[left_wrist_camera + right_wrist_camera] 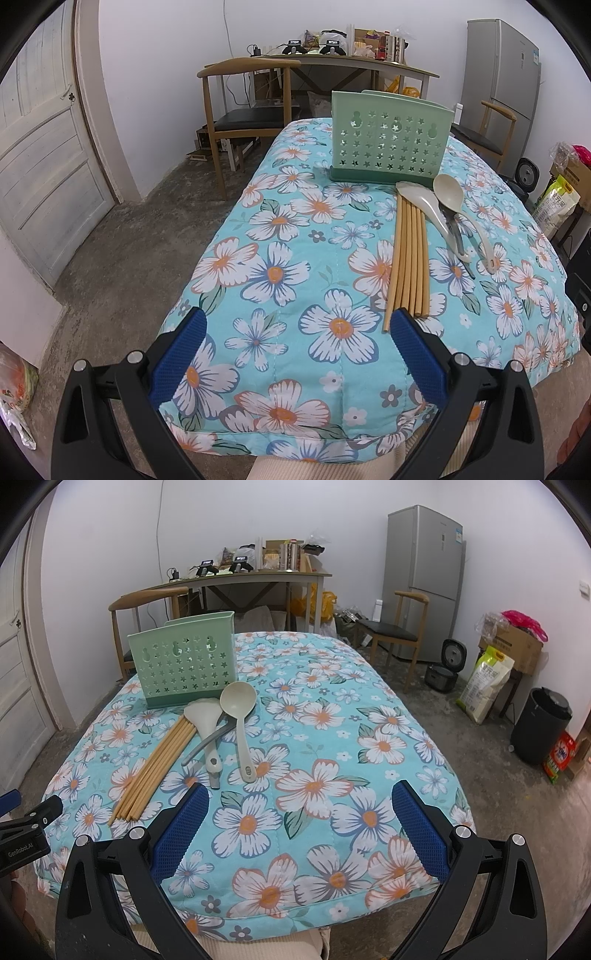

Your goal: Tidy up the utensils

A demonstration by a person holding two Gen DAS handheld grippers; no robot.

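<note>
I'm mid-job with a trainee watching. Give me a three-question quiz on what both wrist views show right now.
1. True or false: the pale green star-perforated plastic utensil holder already holds the bundle of bamboo chopsticks.
2. Multiple choice: the cream plastic ladle lies (A) in the holder, (B) on the floral tablecloth, (C) in a gripper.
3. Fill in: the left gripper and right gripper are both ____.

Key: 1 false, the chopsticks lie on the cloth; 2 B; 3 open.
</note>
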